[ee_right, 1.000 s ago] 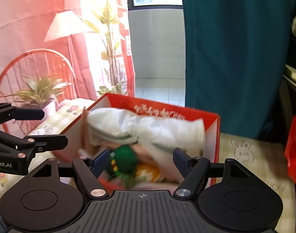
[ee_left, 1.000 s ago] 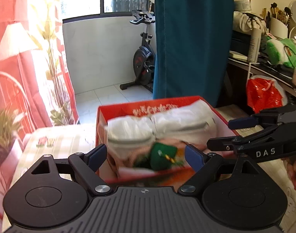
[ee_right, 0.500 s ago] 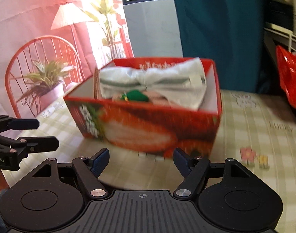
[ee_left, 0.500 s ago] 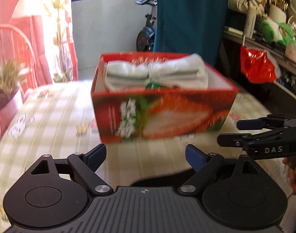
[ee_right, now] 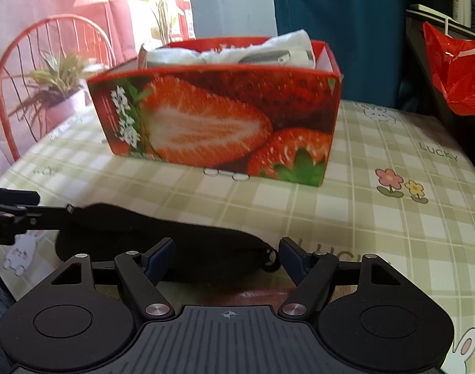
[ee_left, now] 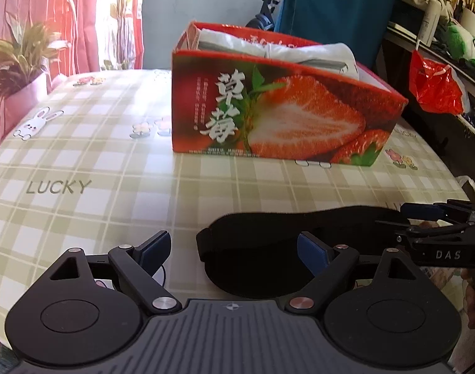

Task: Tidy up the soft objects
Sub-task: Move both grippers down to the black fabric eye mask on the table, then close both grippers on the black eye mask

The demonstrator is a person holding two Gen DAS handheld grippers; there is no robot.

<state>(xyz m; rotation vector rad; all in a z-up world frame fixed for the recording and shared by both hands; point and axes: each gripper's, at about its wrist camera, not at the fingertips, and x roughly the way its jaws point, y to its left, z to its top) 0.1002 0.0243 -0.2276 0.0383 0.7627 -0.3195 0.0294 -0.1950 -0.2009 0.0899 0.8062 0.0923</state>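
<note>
While the left wrist camera looks down over a checked tablecloth (ee_left: pixel 81 143), the left gripper (ee_left: pixel 234 249) hangs low over the near edge of the table with its jaws spread wide and nothing pinched between them. A black eye mask (ee_left: pixel 268 233) lies flat on the cloth just ahead; its left end, where the strap (ee_left: pixel 203 246) loops round, sits in the gap between the blue pads (ee_left: pixel 155 247), and the right pad lies over the mask's dark fabric, though whether it touches cannot be told. At the right edge the right gripper (ee_left: pixel 424 215) reaches in over the mask's far end. Farther back stands a red strawberry box (ee_left: pixel 278 115), open at the top, with folded white cloth (ee_left: pixel 315 54) showing above its rim. A potted plant (ee_left: pixel 16 62) stands off the table's left side and a red plastic bag (ee_left: pixel 434 84) hangs at the right.

Seen from the right wrist, the right gripper (ee_right: pixel 228 254) is likewise released, jaws apart, with the right end of the eye mask (ee_right: pixel 162 233) lying on the cloth between and just beyond its pads (ee_right: pixel 162 255); no pad visibly presses on it. The left gripper (ee_right: pixel 25 210) comes in from the left edge above the mask's other end. The strawberry box (ee_right: pixel 218 124) stands beyond, well apart from the mask, the white cloth (ee_right: pixel 237 53) heaped inside. A red wire chair (ee_right: pixel 47 62) and the plant (ee_right: pixel 56 84) are at the left behind the tablecloth (ee_right: pixel 377 218).
</note>
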